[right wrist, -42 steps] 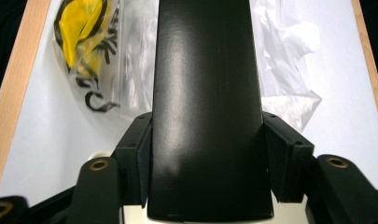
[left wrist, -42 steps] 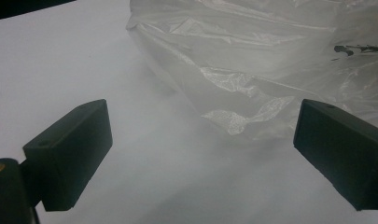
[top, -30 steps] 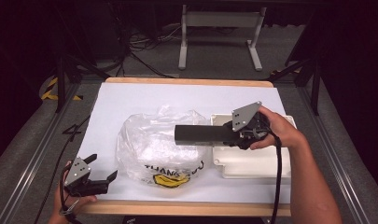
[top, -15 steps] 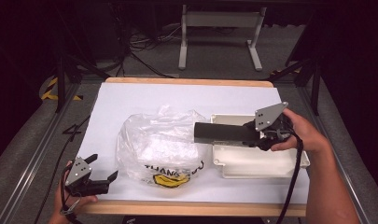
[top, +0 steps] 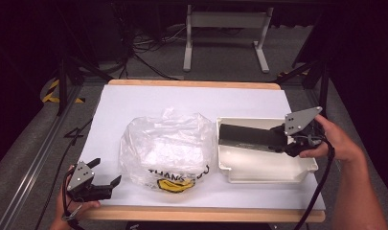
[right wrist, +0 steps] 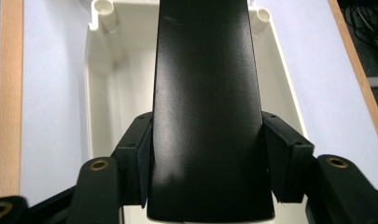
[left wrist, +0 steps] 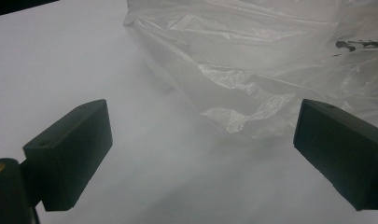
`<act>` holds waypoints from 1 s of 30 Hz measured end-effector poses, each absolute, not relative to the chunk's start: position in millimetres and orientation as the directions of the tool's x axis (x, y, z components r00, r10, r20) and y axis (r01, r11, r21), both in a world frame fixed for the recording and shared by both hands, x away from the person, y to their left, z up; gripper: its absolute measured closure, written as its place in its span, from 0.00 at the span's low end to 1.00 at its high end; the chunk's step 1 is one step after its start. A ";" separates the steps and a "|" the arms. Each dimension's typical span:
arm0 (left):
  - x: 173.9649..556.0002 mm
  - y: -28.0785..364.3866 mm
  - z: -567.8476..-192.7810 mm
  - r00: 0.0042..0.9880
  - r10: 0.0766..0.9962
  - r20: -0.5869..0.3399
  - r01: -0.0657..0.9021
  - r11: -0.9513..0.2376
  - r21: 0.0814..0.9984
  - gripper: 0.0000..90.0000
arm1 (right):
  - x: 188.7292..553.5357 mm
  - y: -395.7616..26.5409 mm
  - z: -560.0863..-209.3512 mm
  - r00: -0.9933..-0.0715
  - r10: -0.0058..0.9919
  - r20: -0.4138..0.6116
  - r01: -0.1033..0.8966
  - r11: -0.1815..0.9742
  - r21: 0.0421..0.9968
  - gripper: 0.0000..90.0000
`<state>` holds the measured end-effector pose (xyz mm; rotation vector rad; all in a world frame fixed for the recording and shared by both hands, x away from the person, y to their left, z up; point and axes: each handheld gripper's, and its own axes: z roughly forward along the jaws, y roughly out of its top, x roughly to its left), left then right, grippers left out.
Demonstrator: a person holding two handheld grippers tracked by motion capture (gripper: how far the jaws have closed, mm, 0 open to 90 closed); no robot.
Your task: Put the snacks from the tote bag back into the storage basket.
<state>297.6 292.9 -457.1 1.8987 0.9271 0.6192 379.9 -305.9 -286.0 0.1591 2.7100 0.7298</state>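
My right gripper is shut on a long black box, which hangs level over the white tray at the table's right. In the right gripper view both pads press the sides of the black box, and the white tray lies beneath it. A crumpled clear plastic bag with black and yellow print lies mid-table. My left gripper rests open at the front left corner, pointing toward the bag. In the left gripper view the plastic bag lies just beyond the spread jaws.
White paper covers the wooden table, whose bare edge runs along the front. A metal stand and cables lie on the dark floor behind the table.
My right gripper has carried the black box rightward, from beside the bag to over the white tray. The left gripper has stayed where it was.
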 end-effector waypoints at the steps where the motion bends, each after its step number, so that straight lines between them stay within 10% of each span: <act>1: 297.6 292.9 -457.1 0.592 0.804 0.046 0.350 -0.308 0.885 0.06 | 379.9 -305.9 -286.0 -0.940 0.190 -0.284 0.022 0.863 0.505 0.48; 30: 297.2 291.0 -457.5 0.600 0.798 0.052 0.350 -0.320 0.881 0.06 | 401.4 -318.1 -339.8 -0.976 0.142 -0.166 0.072 0.926 0.370 0.48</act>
